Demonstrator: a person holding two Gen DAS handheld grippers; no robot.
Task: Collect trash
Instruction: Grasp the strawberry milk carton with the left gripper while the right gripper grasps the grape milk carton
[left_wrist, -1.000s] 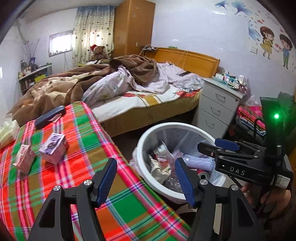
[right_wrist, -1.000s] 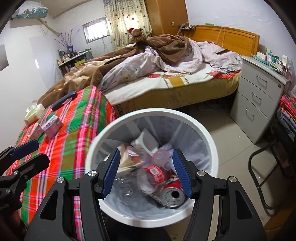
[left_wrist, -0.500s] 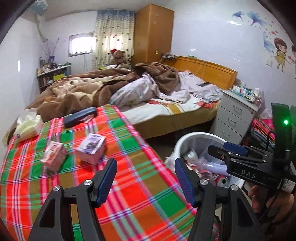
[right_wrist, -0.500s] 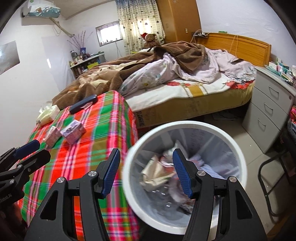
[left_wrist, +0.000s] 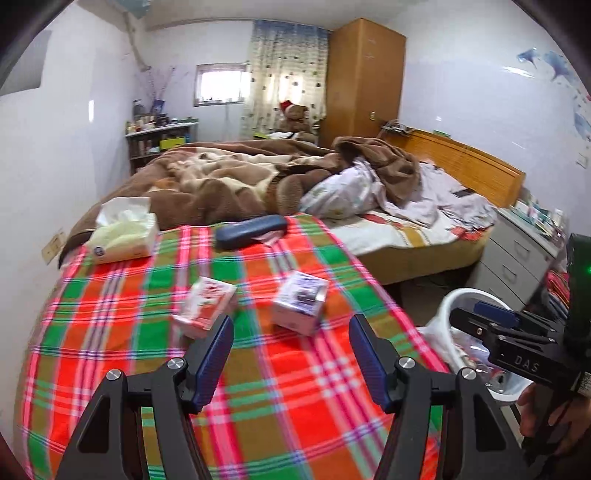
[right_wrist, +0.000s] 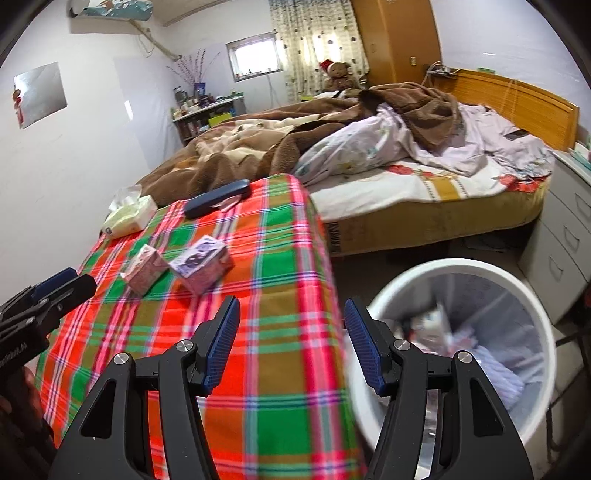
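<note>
Both views have swung from the bin to the plaid tabletop, fingers spread, empty.

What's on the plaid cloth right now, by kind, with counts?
Small cartons: 2, one pink, one purple
Tissue pack: 1
Dark blue case: 1
Total: 4

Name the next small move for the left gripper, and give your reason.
Probably ease the left gripper forward and down onto the red-and-white carton, the nearer of two small boxes lying on the plaid cloth. Its jaws are open with nothing between them, and the white bin beside the table already holds trash.
</note>
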